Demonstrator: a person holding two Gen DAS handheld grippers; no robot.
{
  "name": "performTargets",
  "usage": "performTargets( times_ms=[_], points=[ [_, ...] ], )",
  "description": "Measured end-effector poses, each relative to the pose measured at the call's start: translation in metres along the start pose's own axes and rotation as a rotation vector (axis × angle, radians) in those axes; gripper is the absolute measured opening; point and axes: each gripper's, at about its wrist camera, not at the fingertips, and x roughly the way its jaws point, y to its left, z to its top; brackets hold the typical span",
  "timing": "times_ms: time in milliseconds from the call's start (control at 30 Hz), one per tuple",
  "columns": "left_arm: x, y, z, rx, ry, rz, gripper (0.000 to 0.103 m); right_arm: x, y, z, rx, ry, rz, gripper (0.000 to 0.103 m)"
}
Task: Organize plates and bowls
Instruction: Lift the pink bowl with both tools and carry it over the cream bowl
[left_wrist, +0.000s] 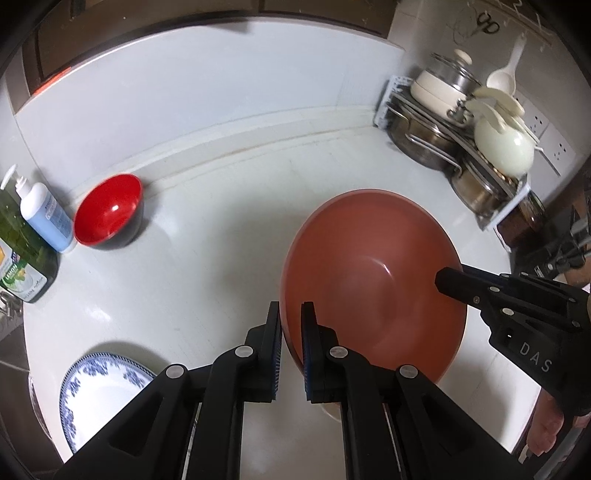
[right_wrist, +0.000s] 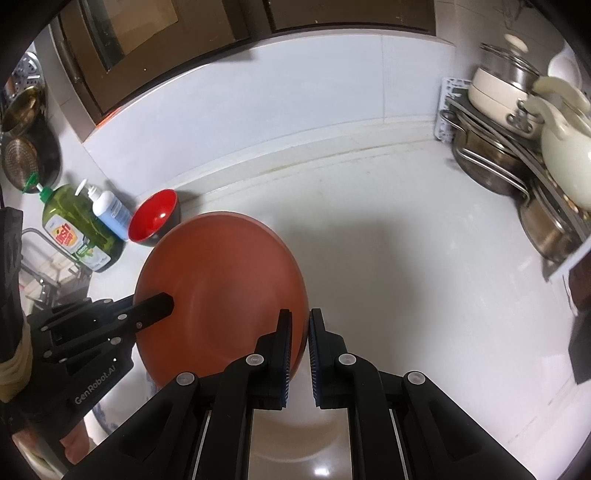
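Matt terracotta bowl (left_wrist: 373, 280), glossy red bowl (left_wrist: 109, 210), shiny steel pots (left_wrist: 424, 136), smooth white counter (left_wrist: 221, 229).

Blue-patterned plate (left_wrist: 99, 391) partly hidden behind left tongs (left_wrist: 291, 354).

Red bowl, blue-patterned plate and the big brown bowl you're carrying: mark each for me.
red bowl (left_wrist: 107, 210), left wrist view, on its red inside.
blue-patterned plate (left_wrist: 99, 384), left wrist view, on its white centre.
big brown bowl (right_wrist: 221, 288), right wrist view, on its inner surface.
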Motion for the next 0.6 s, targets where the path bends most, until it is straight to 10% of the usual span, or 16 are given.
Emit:
performTargets(
  times_ms=[600],
  points=[
    [0.025, -0.015, -0.037, -0.024, 0.116, -0.015, 0.010, 0.007, -0.026, -0.042, 0.021, 0.088, -0.008, 0.011]
  ],
)
